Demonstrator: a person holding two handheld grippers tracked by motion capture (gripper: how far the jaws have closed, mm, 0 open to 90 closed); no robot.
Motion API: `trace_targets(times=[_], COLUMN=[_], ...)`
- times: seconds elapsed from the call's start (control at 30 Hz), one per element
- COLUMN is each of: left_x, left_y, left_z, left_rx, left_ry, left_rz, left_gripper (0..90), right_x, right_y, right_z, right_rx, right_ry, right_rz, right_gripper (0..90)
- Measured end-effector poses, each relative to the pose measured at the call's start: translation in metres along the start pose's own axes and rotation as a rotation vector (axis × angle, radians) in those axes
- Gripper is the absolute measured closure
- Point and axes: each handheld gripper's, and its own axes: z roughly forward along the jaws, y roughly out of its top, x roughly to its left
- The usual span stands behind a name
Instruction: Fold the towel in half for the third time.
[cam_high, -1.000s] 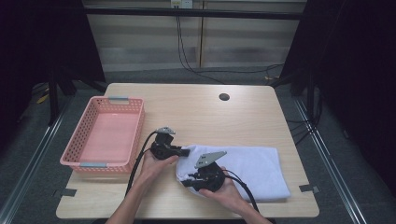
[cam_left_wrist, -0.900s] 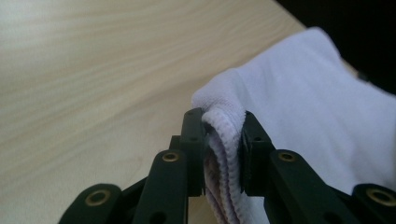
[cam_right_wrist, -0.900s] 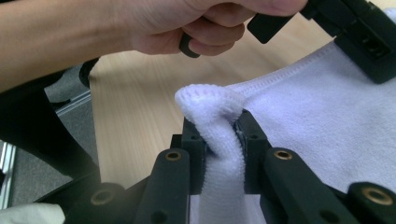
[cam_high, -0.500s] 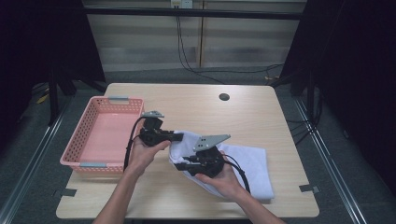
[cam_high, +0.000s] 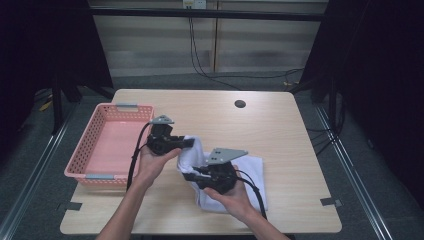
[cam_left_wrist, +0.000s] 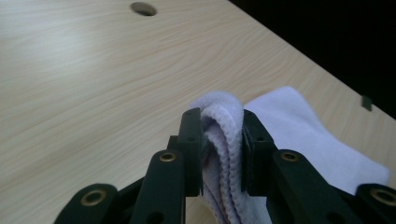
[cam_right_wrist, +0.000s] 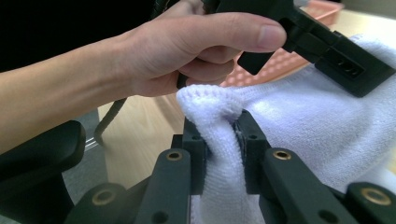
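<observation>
Both claws, left claw (cam_high: 192, 143) and right claw (cam_high: 186, 176), pinched the white towel (cam_high: 250, 170) above the near edge of the wooden surface (cam_high: 280, 130), beside a pink basket (cam_high: 90, 150) at the left edge.

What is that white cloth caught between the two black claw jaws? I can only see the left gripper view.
Observer: A white towel; the high view shows its far part lying on the table while the near edge is lifted.
Operator: Is anything else gripping it?
Observer: Yes, the right claw pinches another fold of it.
Operator: What sits near it?
Observer: A pink basket at the table's left side, with nothing visible inside.
</observation>
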Motion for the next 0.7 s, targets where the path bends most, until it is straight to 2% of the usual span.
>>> trace_targets(times=[0.07,0.13,0.2,0.27,0.33,0.4,0.5,0.57,0.67,0.7], left_x=[-0.011,-0.022,-0.035,-0.046,-0.053,-0.057,-0.062,-0.068,-0.074,-0.076], left_y=[0.009,0.016,0.021,0.022,0.025,0.026,0.022,0.017,0.009,0.008], left_z=[0.011,0.024,0.041,0.056,0.071,0.088,0.113,0.129,0.146,0.150], left_rx=[0.000,0.005,0.006,0.001,0.037,0.066,0.112,0.148,0.184,0.182], left_ry=[-0.012,-0.032,-0.044,-0.070,-0.082,-0.114,-0.151,-0.148,-0.164,-0.184], left_rz=[0.018,0.037,0.063,0.065,0.082,0.088,0.077,0.088,0.082,0.076], left_gripper=[73.4,73.3,73.3,73.2,73.0,72.2,71.6,71.4,68.4,67.7], right_x=[-0.004,-0.006,-0.008,-0.014,-0.016,-0.018,-0.024,-0.029,-0.034,-0.034], right_y=[-0.004,-0.011,-0.023,-0.038,-0.047,-0.057,-0.075,-0.087,-0.102,-0.107], right_z=[-0.017,-0.033,-0.046,-0.061,-0.071,-0.083,-0.098,-0.105,-0.112,-0.114], right_rx=[-0.020,-0.037,-0.035,-0.039,-0.041,-0.039,-0.027,-0.003,0.064,0.079], right_ry=[-0.026,-0.073,-0.103,-0.137,-0.161,-0.203,-0.248,-0.258,-0.272,-0.282], right_rz=[0.015,0.015,0.029,0.064,0.067,0.065,0.095,0.129,0.128,0.127], right_gripper=[77.9,77.8,77.8,77.7,77.6,77.1,76.5,76.1,74.2,72.9])
